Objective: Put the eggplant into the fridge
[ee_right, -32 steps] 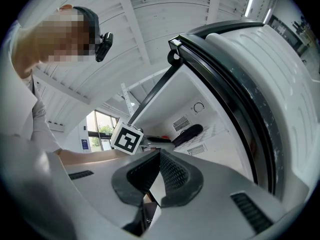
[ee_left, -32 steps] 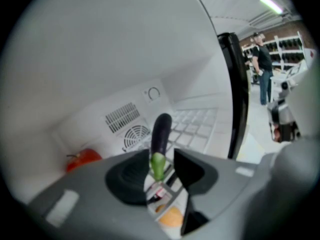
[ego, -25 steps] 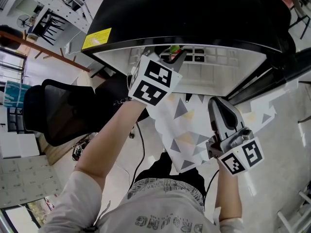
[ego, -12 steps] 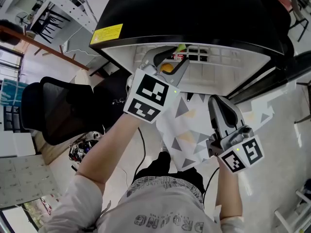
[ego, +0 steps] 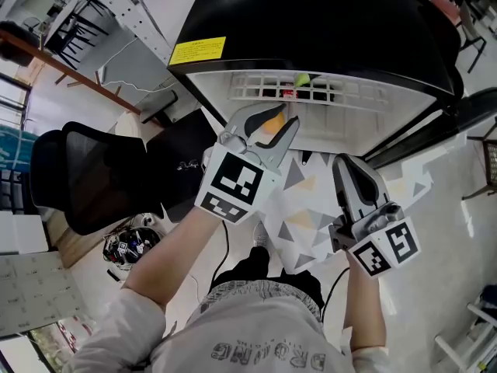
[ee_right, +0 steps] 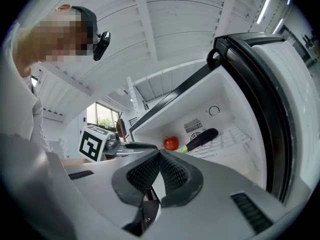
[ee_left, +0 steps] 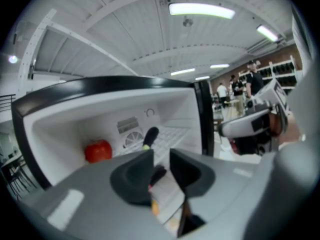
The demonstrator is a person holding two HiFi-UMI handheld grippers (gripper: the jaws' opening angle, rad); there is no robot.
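Observation:
The dark eggplant (ee_left: 150, 136) lies on the white wire shelf (ee_left: 172, 134) inside the open fridge (ego: 326, 22), its green stem toward me, next to a red tomato (ee_left: 98, 150). The right gripper view shows the same eggplant (ee_right: 202, 138) and tomato (ee_right: 171, 143). My left gripper (ego: 272, 123) hangs just outside the fridge opening. Its jaws are closing with a gap still between them, and nothing is in the gap (ee_left: 161, 166). My right gripper (ego: 347, 164) is lower and to the right, shut and empty (ee_right: 160, 171).
The fridge door (ee_right: 265, 99) stands open at the right. A black office chair (ego: 85, 173) is at the left. A patterned mat (ego: 303, 208) covers the floor under the grippers. People and shelves (ee_left: 250, 81) stand far off to the right.
My left gripper has drawn back out of the fridge toward me, and its jaws have narrowed. The right gripper has barely shifted.

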